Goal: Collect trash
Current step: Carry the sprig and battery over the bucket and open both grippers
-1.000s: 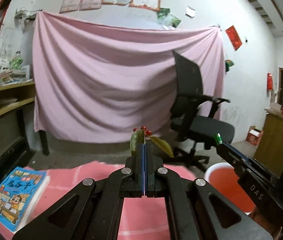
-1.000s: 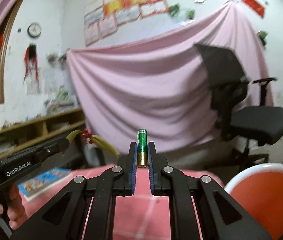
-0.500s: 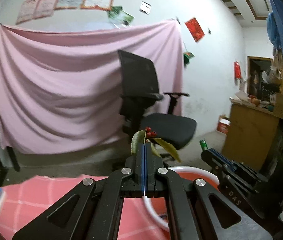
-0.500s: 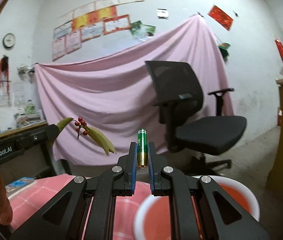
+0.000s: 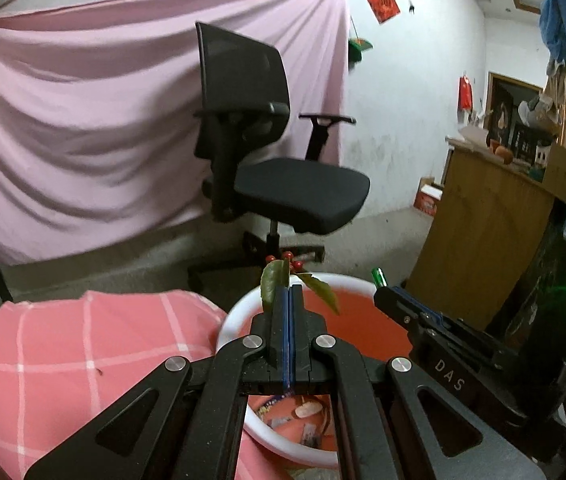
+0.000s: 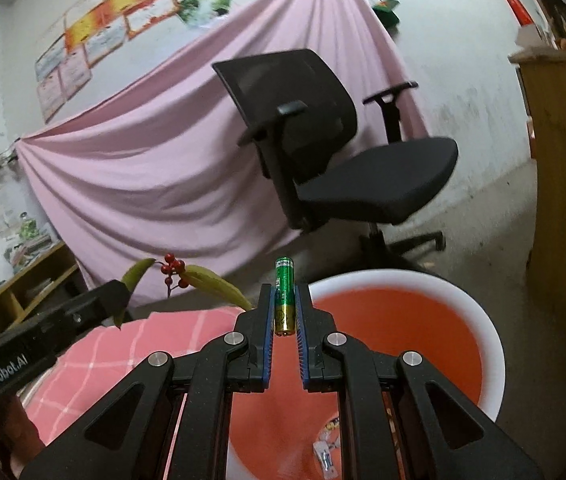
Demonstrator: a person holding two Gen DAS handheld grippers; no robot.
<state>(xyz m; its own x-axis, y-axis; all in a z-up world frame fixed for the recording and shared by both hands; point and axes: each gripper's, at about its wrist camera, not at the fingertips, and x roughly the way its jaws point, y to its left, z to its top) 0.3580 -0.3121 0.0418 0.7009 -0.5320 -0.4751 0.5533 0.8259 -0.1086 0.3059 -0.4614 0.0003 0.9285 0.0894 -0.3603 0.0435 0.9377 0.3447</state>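
Note:
My left gripper is shut on a twig with green leaves and red berries, which sticks up past the fingertips. My right gripper is shut on a green and gold battery, held upright. Both hang over the red bin with a white rim, whose white rim fills the lower right of the right wrist view. Wrappers and scraps lie at the bin's bottom. In the left wrist view the right gripper shows at right with the battery tip. The left gripper with the twig appears at left in the right wrist view.
A pink checked cloth covers the surface left of the bin. A black office chair stands behind, before a hanging pink sheet. A wooden cabinet stands to the right, wooden shelves to the left.
Both grippers swung right, away from the book and pink cloth, and now hang over the red bin. Each keeps its grip: twig in the left, battery in the right.

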